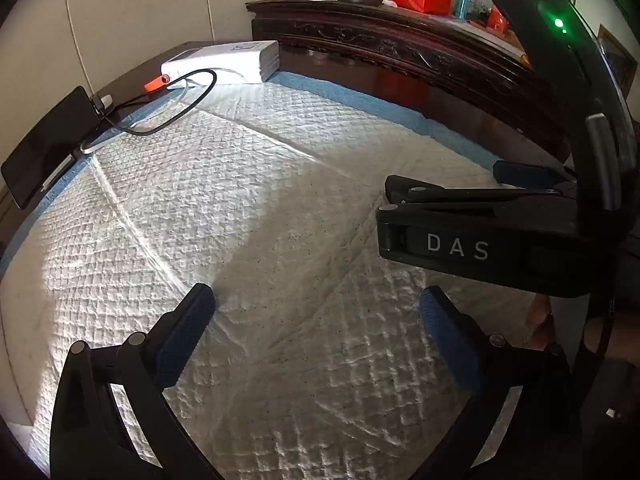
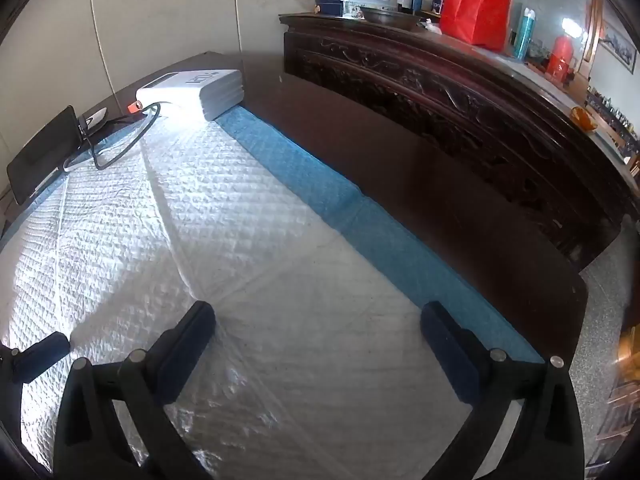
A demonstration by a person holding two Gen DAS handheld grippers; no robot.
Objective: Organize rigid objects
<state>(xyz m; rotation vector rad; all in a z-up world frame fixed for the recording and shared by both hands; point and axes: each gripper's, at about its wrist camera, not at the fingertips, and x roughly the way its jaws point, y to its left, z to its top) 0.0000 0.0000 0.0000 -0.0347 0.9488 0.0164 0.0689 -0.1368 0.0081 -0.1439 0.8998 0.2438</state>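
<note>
Left gripper (image 1: 316,316): wide, empty.
Right gripper (image 2: 318,332): wide, empty.
Pad (image 2: 280,320) beneath both: bare.
Progress: no objects in view; nothing visibly organized.

A dark wooden table (image 2: 460,216) carries a white quilted pad with a blue border (image 2: 280,152), lit brightly on its left part and shaded toward the right. Beyond the far edge stands a dark carved wooden sideboard (image 2: 440,80) bearing jars, a red bag (image 2: 476,8) and a teal bottle (image 2: 524,32). A pale panelled wall (image 2: 180,12) closes the far left; speckled floor (image 2: 600,292) shows at right.
</note>
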